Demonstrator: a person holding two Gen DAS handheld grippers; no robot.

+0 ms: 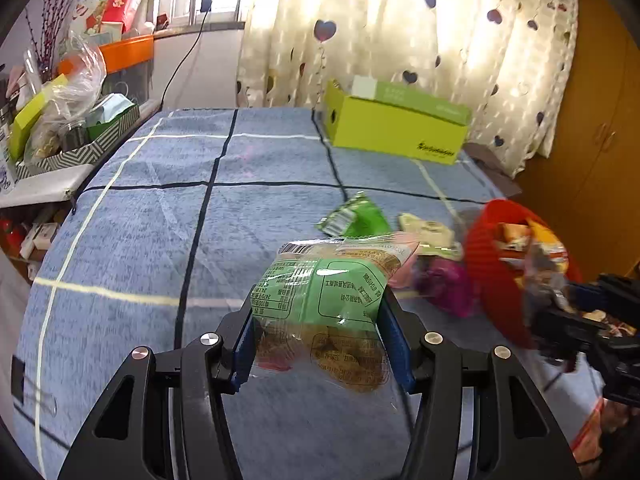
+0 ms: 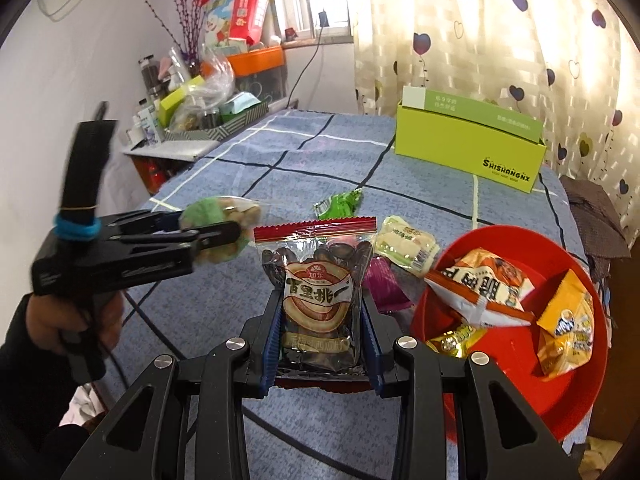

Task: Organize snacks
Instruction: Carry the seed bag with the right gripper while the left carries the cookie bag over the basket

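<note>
My left gripper (image 1: 320, 336) is shut on a clear-and-green packet of round biscuits (image 1: 324, 300) and holds it above the blue cloth; the gripper also shows at the left of the right wrist view (image 2: 224, 236). My right gripper (image 2: 320, 344) is shut on a dark packet of melon seeds with a red top strip (image 2: 318, 296), held upright beside the red bowl (image 2: 576, 392). The bowl holds several orange and yellow snack packets (image 2: 488, 292). A small green packet (image 2: 338, 204), a white packet (image 2: 404, 246) and a purple packet (image 2: 384, 284) lie on the cloth.
A lime-green open cardboard box (image 2: 468, 144) stands at the far right of the blue checked cloth (image 2: 280, 152). A cluttered side shelf with a striped tray (image 2: 212, 120) is at the far left. Curtains hang behind.
</note>
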